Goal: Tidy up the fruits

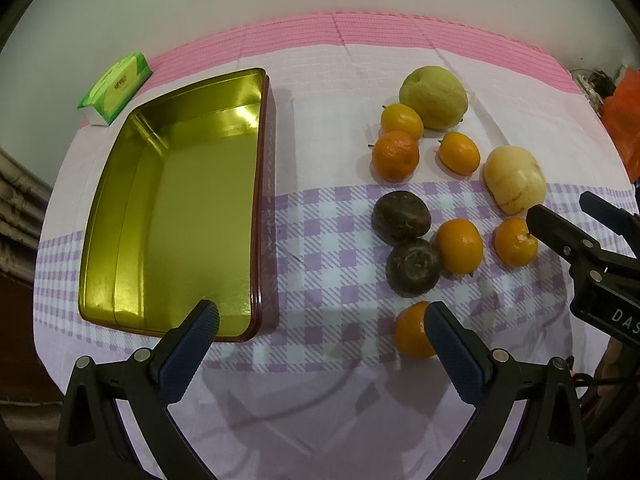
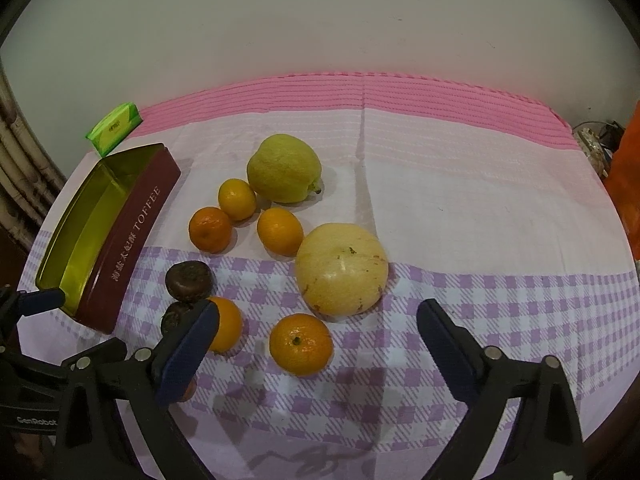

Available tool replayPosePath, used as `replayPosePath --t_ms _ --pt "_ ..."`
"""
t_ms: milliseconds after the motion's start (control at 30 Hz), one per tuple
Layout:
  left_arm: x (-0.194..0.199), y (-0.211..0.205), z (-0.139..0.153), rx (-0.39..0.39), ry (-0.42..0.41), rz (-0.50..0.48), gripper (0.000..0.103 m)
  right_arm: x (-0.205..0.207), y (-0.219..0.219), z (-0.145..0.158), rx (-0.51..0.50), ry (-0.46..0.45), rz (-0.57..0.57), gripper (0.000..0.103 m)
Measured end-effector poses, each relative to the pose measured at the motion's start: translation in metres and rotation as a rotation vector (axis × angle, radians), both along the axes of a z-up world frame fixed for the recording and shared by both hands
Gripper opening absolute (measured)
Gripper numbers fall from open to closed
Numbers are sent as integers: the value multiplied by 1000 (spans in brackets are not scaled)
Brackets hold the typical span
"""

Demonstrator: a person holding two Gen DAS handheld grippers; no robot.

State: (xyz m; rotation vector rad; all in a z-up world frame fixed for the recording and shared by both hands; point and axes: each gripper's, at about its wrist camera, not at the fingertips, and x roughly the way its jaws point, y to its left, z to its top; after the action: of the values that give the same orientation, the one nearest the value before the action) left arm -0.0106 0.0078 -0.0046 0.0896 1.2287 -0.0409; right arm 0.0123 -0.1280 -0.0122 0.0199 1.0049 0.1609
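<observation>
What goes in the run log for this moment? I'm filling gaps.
tin: empty | fruits: on cloth | left gripper: open | right gripper: open, nothing held

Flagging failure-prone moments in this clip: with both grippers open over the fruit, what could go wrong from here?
Three risks, as judgement:
1. The fruits lie bunched; closing on the nearest orange could nudge the pale melon-like fruit behind it.
2. Round fruit may roll on the cloth if clipped off-centre.
3. The left gripper has an orange by one finger, and the tin by the other.
</observation>
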Motion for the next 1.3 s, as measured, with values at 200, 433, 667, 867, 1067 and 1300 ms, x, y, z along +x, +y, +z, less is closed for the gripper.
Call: replayPosePath --t_ms 200,433,667,867,1067,1300 --pt "0 2 0 3 7 -3 101 0 -1 -1 2 4 -5 94" --pt "0 2 -1 -1 7 -6 101 0 0 -2 0 5 1 93" --pt "0 1 -2 1 6 -14 101 0 0 -3 0 7 1 94" --pt "0 0 -2 2 6 -21 101 0 0 -3 0 9 0 94" --pt "1 -3 -1 7 4 -25 101 0 0 -4 0 8 0 94" --pt "2 -7 -1 12 0 -34 101 0 1 -4 3 12 3 91"
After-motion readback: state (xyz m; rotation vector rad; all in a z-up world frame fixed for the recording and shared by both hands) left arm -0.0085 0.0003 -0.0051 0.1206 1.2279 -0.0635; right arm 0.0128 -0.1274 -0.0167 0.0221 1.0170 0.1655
